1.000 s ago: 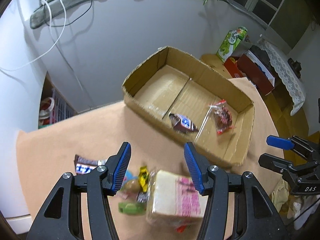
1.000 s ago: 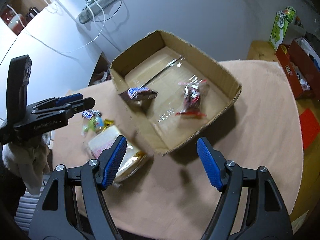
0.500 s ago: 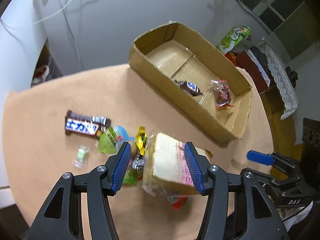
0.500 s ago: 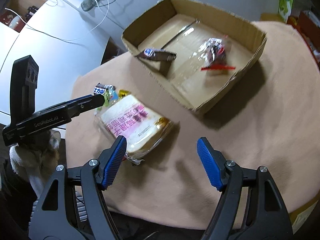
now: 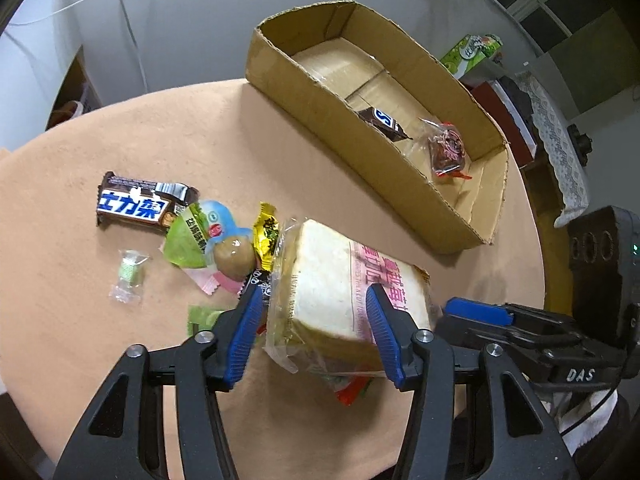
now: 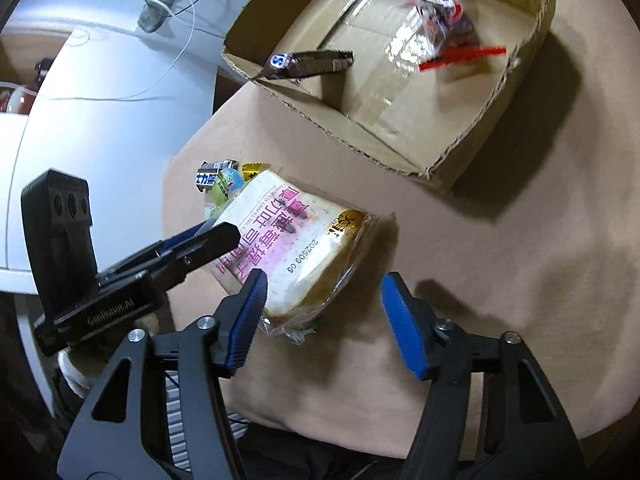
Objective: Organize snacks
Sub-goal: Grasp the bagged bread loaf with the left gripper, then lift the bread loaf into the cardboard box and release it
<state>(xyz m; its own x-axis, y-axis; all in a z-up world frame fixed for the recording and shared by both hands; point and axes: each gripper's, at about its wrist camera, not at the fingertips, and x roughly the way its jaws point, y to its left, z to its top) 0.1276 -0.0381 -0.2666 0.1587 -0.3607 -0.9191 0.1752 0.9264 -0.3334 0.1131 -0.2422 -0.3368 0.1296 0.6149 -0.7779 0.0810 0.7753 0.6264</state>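
Observation:
A bagged loaf of sliced bread (image 5: pixel 340 280) with pink print lies on the tan table; it also shows in the right wrist view (image 6: pixel 288 248). My left gripper (image 5: pixel 312 332) is open with its blue fingers on either side of the loaf's near end. My right gripper (image 6: pixel 324 320) is open and empty, low by the loaf's other end. A cardboard box (image 5: pixel 280 68) holds a Snickers bar (image 5: pixel 380 120) and a clear bag of dark red snack (image 5: pixel 446 148).
Left of the loaf lie a brown chocolate bar (image 5: pixel 140 204), a green packet (image 5: pixel 192 236), a yellow sweet (image 5: pixel 266 236) and a small green candy (image 5: pixel 128 276). A green carton (image 5: pixel 472 52) and red boxes stand beyond the table.
Both grippers have dropped toward the loaf. My left fingers now straddle its near end. The right gripper has come in close on the other side.

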